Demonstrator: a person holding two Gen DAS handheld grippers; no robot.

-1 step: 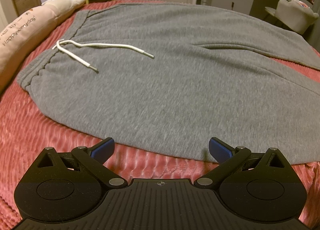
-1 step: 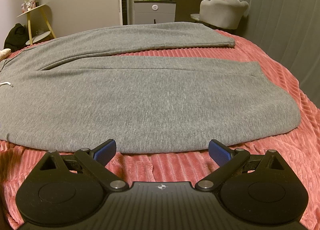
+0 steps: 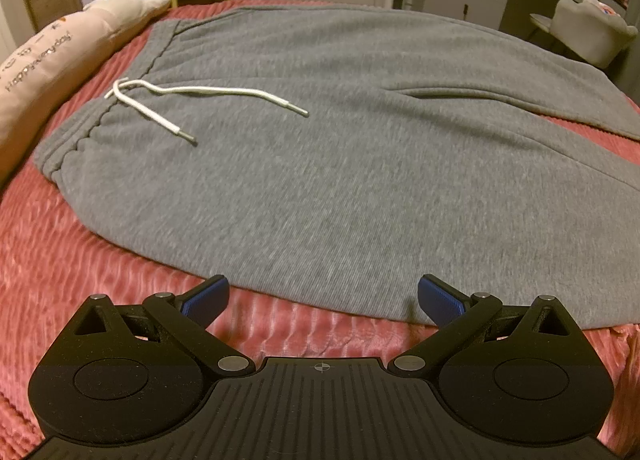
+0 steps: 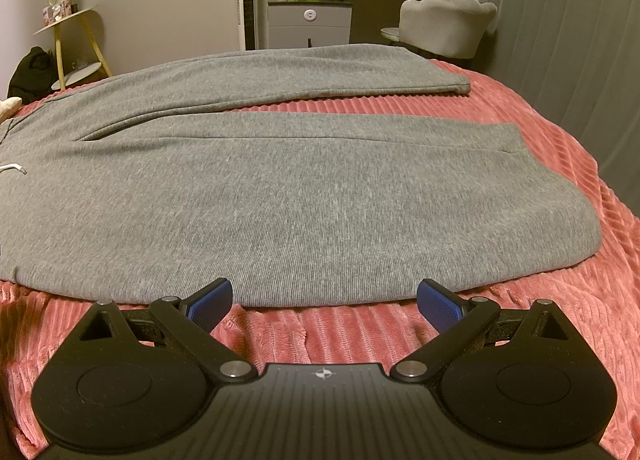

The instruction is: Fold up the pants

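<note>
Nearest the cameras, the left hand-held gripper (image 3: 322, 298) and the right hand-held gripper (image 4: 324, 300) both hover with jaws spread wide and empty, just short of the near edge of the pants (image 3: 340, 179). Those grey sweatpants lie flat and unfolded on the pink ribbed bedspread (image 3: 80, 260), waistband to the left, legs running right; nothing is grasped yet. Farther in, the white drawstring (image 3: 192, 93) lies loose on the fabric, and the far leg (image 4: 280, 75) splays away from the near one, with a strip of bedspread showing between them. Judging from this, a grab at the near edge could pinch the plush bedspread along with the cloth, or catch only the top layer, so the fold would drag and bunch. Beyond, a pillow (image 3: 52, 59) rests by the waistband.
</note>
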